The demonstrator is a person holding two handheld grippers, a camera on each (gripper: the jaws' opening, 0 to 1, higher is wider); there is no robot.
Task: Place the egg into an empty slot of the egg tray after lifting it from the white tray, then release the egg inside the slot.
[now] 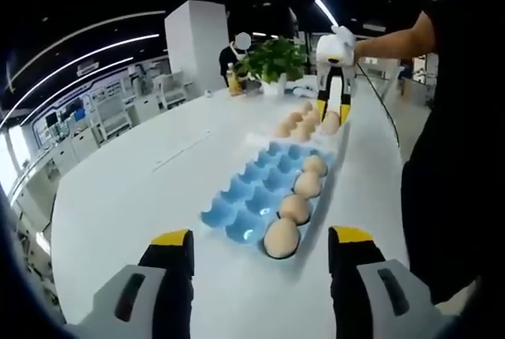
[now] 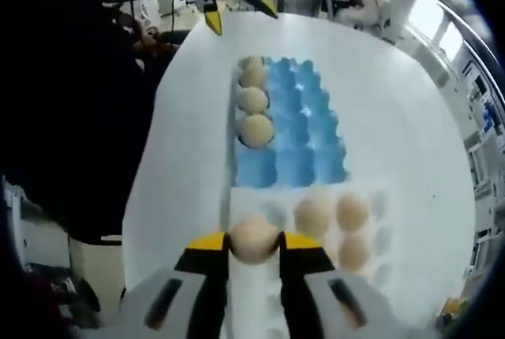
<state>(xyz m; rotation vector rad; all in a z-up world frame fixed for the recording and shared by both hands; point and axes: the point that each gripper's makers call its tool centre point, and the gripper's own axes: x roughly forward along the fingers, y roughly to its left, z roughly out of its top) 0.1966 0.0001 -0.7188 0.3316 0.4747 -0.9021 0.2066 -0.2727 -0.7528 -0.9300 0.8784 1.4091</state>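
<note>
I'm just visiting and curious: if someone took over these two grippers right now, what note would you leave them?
Right gripper: shut on an egg over the white tray.
Left gripper: open, holding nothing, near the blue egg tray.
Done: four eggs sit in one edge row of the blue egg tray; the other slots look empty. Three more eggs wait on the white tray.
Left: carry the held egg to an empty slot, then release it.

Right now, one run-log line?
right gripper: shut on tan egg over white tray | left gripper: open, idle | blue egg tray: four eggs, slots free
</note>
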